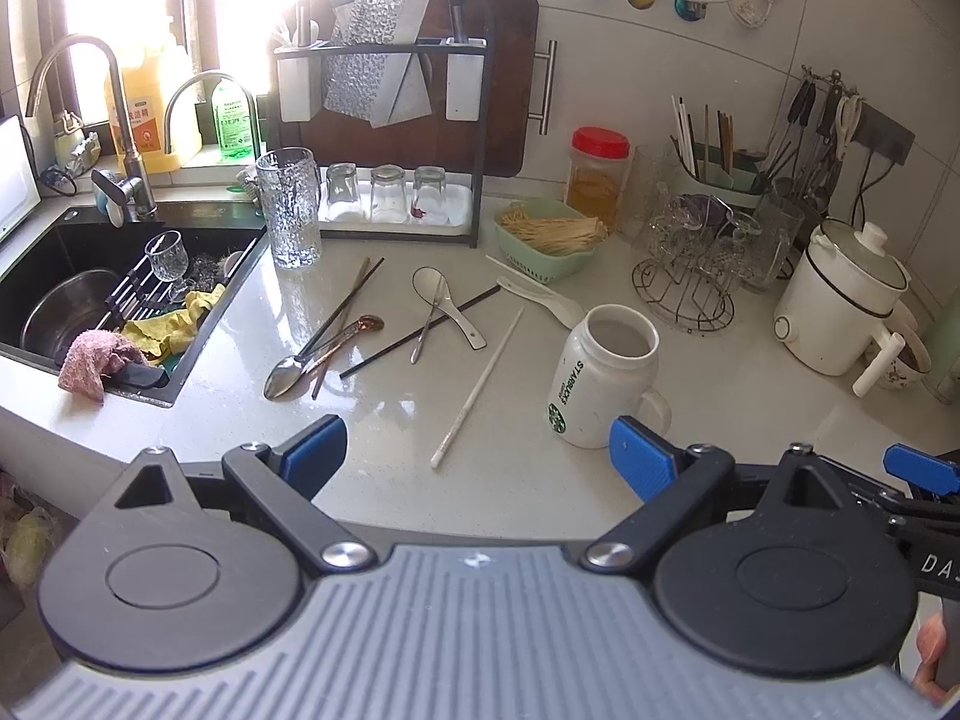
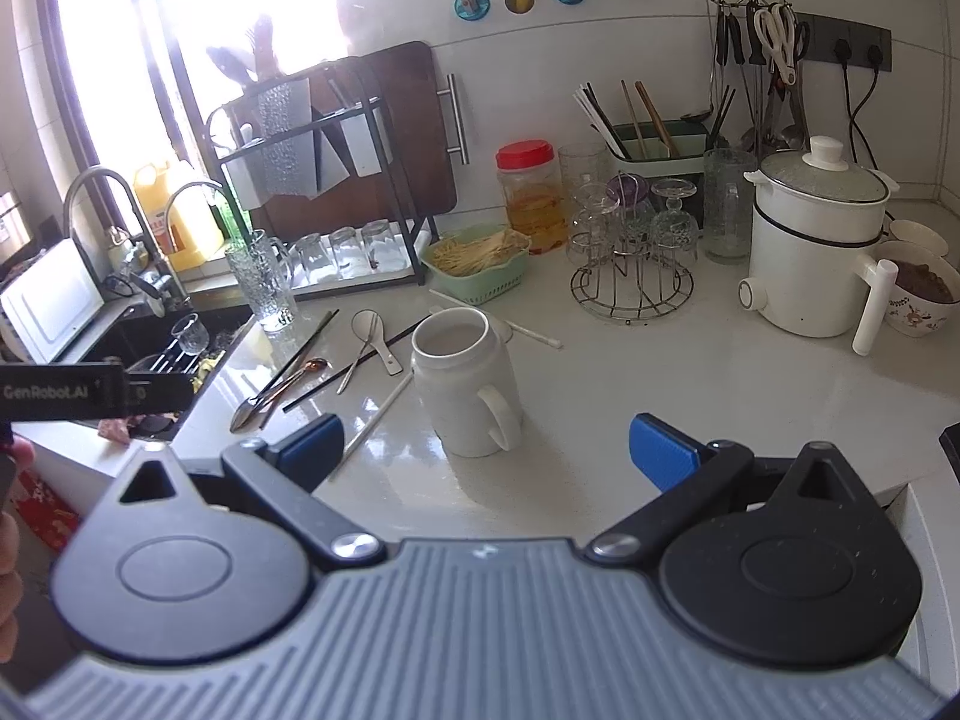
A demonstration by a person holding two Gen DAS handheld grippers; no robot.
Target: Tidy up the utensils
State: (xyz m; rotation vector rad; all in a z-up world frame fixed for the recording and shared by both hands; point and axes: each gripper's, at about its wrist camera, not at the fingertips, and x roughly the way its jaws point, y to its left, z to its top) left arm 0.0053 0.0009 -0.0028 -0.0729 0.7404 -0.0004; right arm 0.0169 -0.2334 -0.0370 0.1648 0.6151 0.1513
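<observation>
Left tool (image 1: 477, 450) is spread wide w/ nothing between its blue pads, hovering low over the near edge of the desk (image 1: 384, 468). Right tool (image 2: 486, 450) is likewise wide and empty, just beside the left one; its blue tip shows at the right edge of the left wrist view. Both look parked, prob. before a first pick.

Nearest out: a white mug (image 1: 603, 375) stands upright, mouth open, handle toward the tools. Likely the collecting pot, since it sits amid the loose pieces and is empty as far as I can see. Just left of it lies a white chopstick (image 1: 477, 387), pointing diagonally toward the left tool, so the easiest first grab.

Further out, the utensils are scattered flat on the desk: a black chopstick (image 1: 420, 333), a white ceramic spoon (image 1: 441, 303) w/ a small metal spoon (image 1: 429, 324) lying across it, a white rice paddle (image 1: 543, 294) behind the mug. Left of those, a steel spoon (image 1: 291, 375), a copper spoon (image 1: 348, 333) and more chopsticks overlap in a heap near the sink (image 1: 90, 276).

Nothing is sorted yet. Flat, thin pieces on a glossy top will prob. need a pinch near one end; the overlapping heap is the fiddly part.
</observation>
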